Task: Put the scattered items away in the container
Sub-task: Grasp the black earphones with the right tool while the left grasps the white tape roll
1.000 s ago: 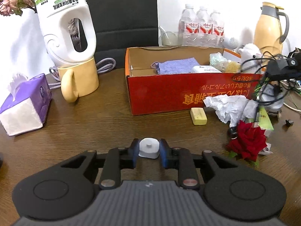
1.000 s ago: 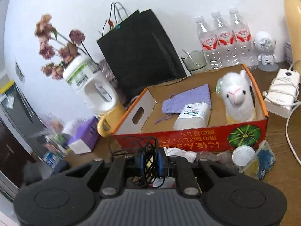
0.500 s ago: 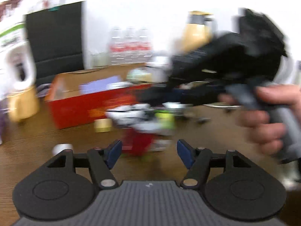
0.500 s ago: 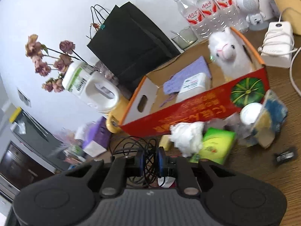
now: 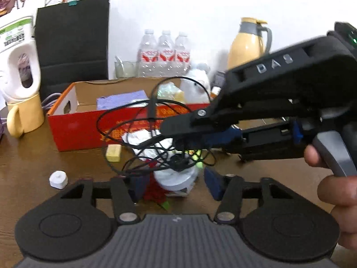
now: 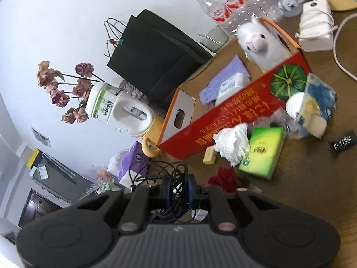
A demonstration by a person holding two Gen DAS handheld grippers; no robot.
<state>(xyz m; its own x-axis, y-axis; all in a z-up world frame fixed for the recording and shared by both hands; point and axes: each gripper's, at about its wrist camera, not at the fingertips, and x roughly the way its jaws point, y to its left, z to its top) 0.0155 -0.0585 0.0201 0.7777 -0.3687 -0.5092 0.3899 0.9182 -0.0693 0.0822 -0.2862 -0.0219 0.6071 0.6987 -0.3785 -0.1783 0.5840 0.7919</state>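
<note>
The red cardboard box (image 5: 78, 127) (image 6: 223, 111) holds a purple cloth (image 5: 121, 99), a white bottle (image 6: 232, 84) and a plush alpaca (image 6: 258, 40). My left gripper (image 5: 176, 184) is open and empty above a red flower (image 5: 156, 192) and a white lid (image 5: 176, 176). A small white cap (image 5: 58, 179) lies on the table to its left. My right gripper (image 6: 178, 192), also in the left wrist view (image 5: 196, 140), is shut on a tangle of black cable (image 5: 151, 134) (image 6: 169, 174), held in the air in front of the box.
Before the box lie a yellow block (image 5: 113, 152), crumpled paper (image 6: 233, 143), a green packet (image 6: 263, 154) and a blue packet (image 6: 316, 107). A yellow mug (image 5: 24, 117) with a white jug, water bottles (image 5: 165, 55), a thermos (image 5: 247, 44) and a black bag (image 5: 73, 35) stand around.
My left gripper let go of the small white cap, opened and swung right over the flower. My right gripper carried the cable across in front of the left camera and tilted.
</note>
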